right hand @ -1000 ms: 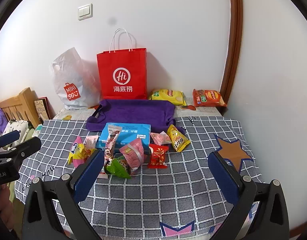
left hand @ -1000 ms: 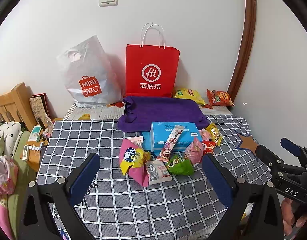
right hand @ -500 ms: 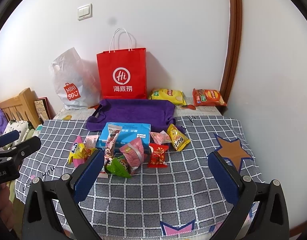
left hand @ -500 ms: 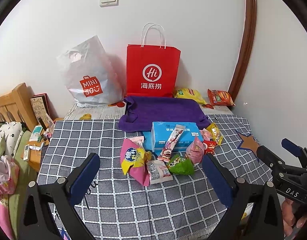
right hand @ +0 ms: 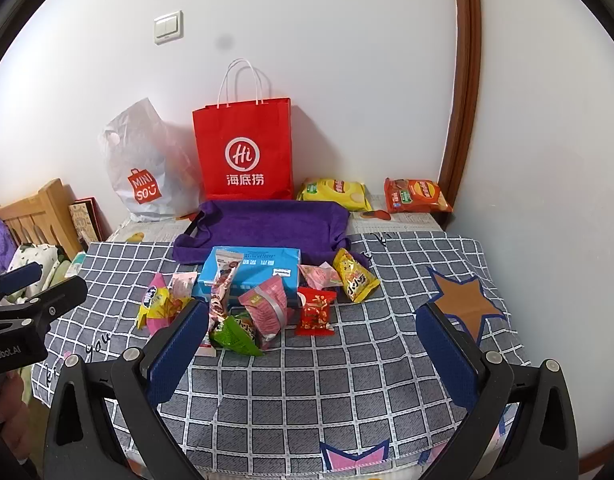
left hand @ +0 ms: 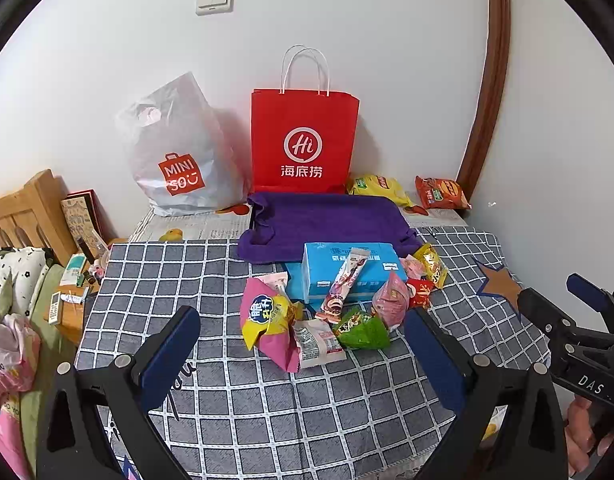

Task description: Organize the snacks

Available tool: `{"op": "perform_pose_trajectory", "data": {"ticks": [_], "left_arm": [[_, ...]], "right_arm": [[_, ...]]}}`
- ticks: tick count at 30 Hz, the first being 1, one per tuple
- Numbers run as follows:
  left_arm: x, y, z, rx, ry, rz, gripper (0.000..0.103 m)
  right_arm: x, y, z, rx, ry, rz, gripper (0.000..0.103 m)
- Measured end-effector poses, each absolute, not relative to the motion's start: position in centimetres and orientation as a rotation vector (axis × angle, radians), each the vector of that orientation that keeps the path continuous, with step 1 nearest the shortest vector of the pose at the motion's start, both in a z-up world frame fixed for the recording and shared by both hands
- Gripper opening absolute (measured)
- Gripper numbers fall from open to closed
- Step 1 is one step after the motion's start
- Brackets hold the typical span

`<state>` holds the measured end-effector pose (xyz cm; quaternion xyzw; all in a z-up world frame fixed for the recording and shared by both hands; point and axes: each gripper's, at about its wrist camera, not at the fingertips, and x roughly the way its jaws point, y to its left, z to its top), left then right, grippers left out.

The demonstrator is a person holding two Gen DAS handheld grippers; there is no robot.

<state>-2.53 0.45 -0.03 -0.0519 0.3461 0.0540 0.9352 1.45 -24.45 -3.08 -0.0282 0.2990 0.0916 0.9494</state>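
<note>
A pile of snack packets lies mid-table on the checked cloth [left hand: 267,400]: a pink-yellow bag [left hand: 267,316], a green packet [left hand: 361,330], a pink packet [left hand: 391,300], a red packet [right hand: 315,312], a yellow packet [right hand: 353,276], and a long stick packet [left hand: 345,280] leaning on a blue box [left hand: 347,266]. A purple tote bag [left hand: 327,220] lies flat behind them. My left gripper [left hand: 303,360] is open and empty, near the pile. My right gripper [right hand: 313,356] is open and empty, in front of the pile.
A red paper bag [left hand: 305,140] and a white Miniso plastic bag [left hand: 179,160] stand against the wall. A yellow chip bag [right hand: 333,192] and an orange chip bag [right hand: 417,196] lie at the back right. A wooden bed frame [left hand: 23,212] and clutter stand left.
Both views have shifted only slightly. No snack has moved and both grippers stay open.
</note>
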Motion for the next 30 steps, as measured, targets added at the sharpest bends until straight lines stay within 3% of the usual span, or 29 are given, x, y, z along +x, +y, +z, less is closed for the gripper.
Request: {"op": "perform_pose_trajectory", "data": {"ticks": [30], "left_arm": [[1.1,1.5,-2.2,-0.122,0.74,0.138,0.102]], "right_arm": [[4.0,-23.2,-3.6,-0.078,0.606,0.202,0.103]]}}
